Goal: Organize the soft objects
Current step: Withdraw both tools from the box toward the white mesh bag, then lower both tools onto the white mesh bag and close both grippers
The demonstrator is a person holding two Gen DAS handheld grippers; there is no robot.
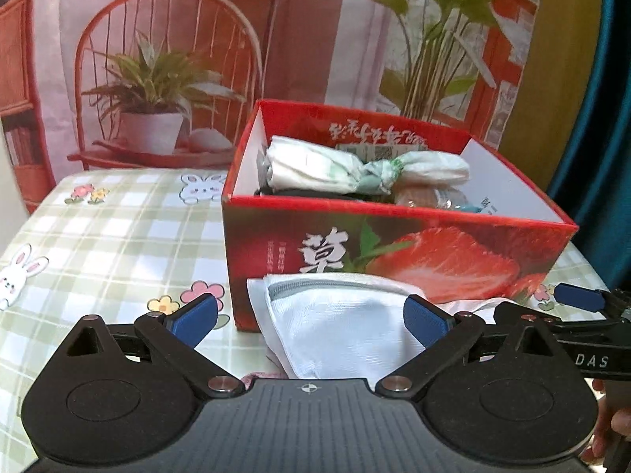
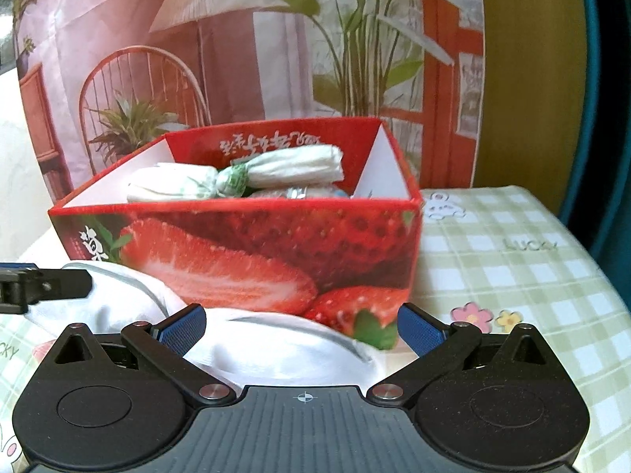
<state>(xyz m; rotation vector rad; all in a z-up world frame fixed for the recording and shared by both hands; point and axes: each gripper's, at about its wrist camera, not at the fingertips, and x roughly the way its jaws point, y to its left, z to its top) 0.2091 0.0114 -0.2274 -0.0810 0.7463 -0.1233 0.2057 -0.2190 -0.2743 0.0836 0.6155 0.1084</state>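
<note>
White mesh pouch with a grey zipper lies on the desk, pressed against the front wall of the red strawberry-printed box. Left tongs hang just above the pouch with their blue pads spread wide, one on each side of the fabric, gripping nothing. Right tongs are likewise released, their pads parted over another fold of the same white pouch near the box's front corner. In the left wrist view one blue pad of the right tongs pokes in from the right edge, and part of a hand shows at the lower right. In the right wrist view a black finger of the left tongs reaches in from the left, over the pouch.

Inside the open box rests a white bundle knotted in the middle with a green-tinted twist, lying across darker items that are too hidden to tell. A green-and-white checked cloth with rabbits and flowers covers the desk. Behind it hangs a printed backdrop showing a red chair and potted plants.
</note>
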